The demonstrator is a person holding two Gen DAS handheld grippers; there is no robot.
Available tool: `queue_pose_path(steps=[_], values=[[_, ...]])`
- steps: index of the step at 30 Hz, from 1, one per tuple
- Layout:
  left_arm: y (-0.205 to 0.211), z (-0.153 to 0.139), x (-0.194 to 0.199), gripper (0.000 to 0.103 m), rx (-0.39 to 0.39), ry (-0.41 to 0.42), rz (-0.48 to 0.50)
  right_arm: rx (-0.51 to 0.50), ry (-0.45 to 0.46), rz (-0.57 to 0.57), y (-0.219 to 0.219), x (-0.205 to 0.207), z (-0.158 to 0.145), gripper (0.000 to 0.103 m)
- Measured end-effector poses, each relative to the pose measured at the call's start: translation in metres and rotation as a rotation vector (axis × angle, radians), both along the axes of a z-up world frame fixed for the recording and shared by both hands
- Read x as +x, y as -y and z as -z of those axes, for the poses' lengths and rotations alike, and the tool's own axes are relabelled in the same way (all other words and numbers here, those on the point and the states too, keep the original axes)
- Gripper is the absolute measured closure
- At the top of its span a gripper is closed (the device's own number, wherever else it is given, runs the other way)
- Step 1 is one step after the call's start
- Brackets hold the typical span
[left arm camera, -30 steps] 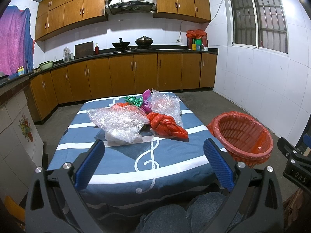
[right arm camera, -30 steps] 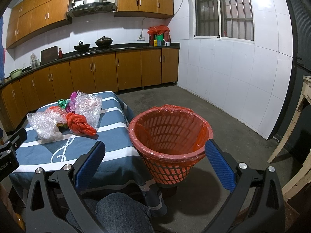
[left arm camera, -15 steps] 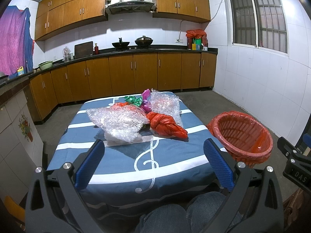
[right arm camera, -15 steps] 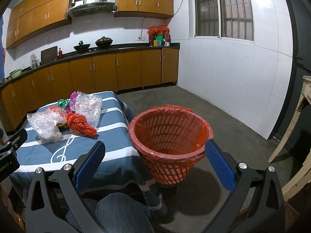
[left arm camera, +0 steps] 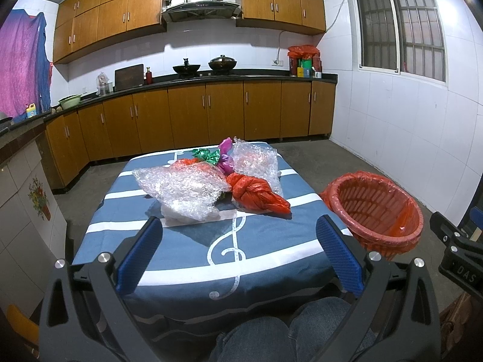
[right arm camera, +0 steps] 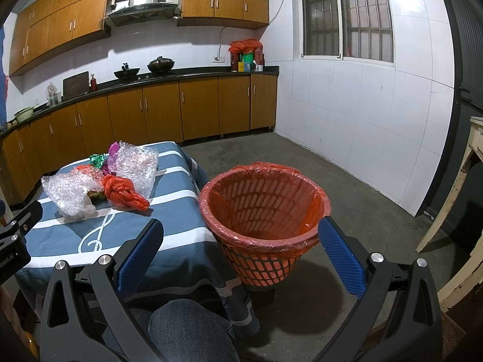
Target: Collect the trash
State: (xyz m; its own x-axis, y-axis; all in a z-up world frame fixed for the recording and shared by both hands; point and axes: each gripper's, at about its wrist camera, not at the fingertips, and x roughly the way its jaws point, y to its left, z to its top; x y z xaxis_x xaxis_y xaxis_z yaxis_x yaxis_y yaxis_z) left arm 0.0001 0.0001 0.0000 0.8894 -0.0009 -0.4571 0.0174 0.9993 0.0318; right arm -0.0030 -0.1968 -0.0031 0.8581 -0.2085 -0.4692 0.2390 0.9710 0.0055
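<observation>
A trash pile lies mid-table on a blue striped cloth [left arm camera: 193,247]: a large bubble wrap piece [left arm camera: 181,190], a second bubble wrap piece [left arm camera: 256,160], a knotted red plastic bag [left arm camera: 256,194], a green foil wrapper [left arm camera: 206,155] and a purple wrapper [left arm camera: 225,157]. A red basket lined with a red bag [left arm camera: 374,208] stands on the floor right of the table. My left gripper [left arm camera: 238,235] is open and empty, short of the pile. My right gripper [right arm camera: 240,238] is open and empty, in front of the basket [right arm camera: 262,211]. The pile also shows in the right wrist view [right arm camera: 123,194].
The person's knees in jeans [left arm camera: 271,335] are at the table's near edge. Wooden kitchen cabinets [left arm camera: 211,111] line the far wall. A pale wooden table leg [right arm camera: 452,199] stands at the right. Bare concrete floor [right arm camera: 347,187] lies behind the basket.
</observation>
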Motion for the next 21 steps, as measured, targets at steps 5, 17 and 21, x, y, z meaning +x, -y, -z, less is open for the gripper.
queue_pose_path(steps=[5,17,21], values=[[0.0000,0.0000,0.0000,0.004,0.000,0.000,0.000,0.000,0.000,0.000,0.0001,0.0003,0.0001,0.002],[-0.0003,0.0002,-0.0002,0.004,-0.002,-0.005,-0.004,-0.001,-0.002,0.002,-0.0005,0.0030,0.0011,0.002],[-0.0019,0.0022,0.0011,0.004,-0.003,-0.010,-0.007,-0.002,-0.002,0.000,-0.0045,0.0014,0.0035,0.002]])
